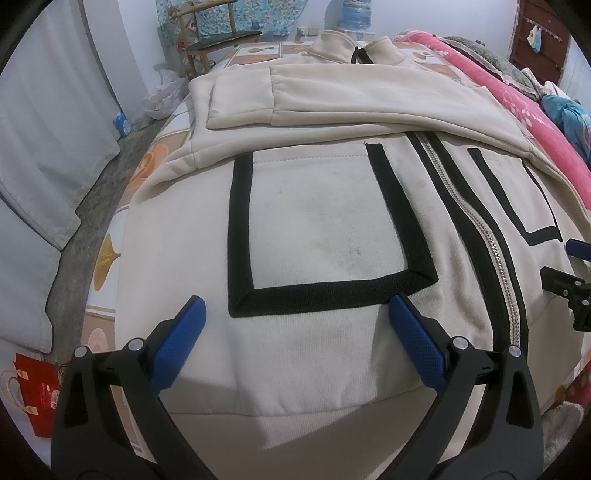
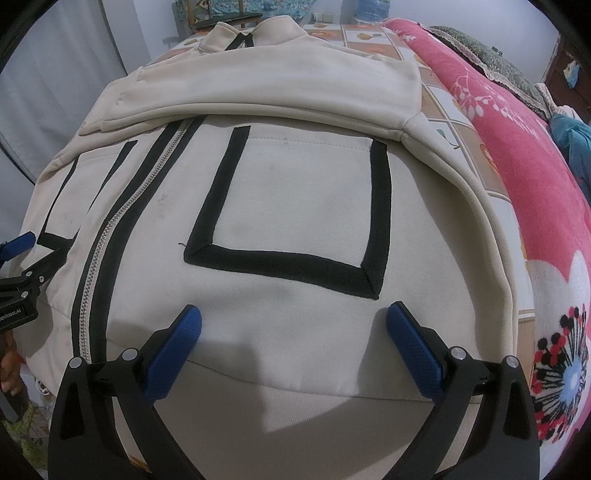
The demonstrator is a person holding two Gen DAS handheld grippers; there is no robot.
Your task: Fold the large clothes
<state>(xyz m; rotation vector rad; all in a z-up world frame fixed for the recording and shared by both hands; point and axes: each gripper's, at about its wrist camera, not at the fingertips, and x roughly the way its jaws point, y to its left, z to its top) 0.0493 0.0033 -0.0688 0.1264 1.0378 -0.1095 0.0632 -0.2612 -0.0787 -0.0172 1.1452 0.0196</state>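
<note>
A cream zip-up jacket [image 1: 325, 229] [image 2: 295, 192] with black-trimmed pockets lies flat, front up, on a bed, collar at the far end. Both sleeves are folded across its chest. A silver zipper [image 1: 491, 251] [image 2: 99, 266] runs down the middle. My left gripper [image 1: 297, 306] hovers open over the hem, below the left pocket. Over the hem below the other pocket my right gripper [image 2: 293, 314] stands open too. Nothing sits between either pair of blue pads. Each gripper shows at the edge of the other's view, the right gripper [image 1: 576, 266] and the left gripper [image 2: 18, 258].
The bed has a tile-patterned sheet [image 1: 110, 258]. A pink flowered blanket [image 2: 535, 177] lies bunched along the right side. A chair [image 1: 218, 33] stands past the bed, a pale curtain [image 1: 44, 129] hangs at left, and a red bag [image 1: 37, 391] sits on the floor.
</note>
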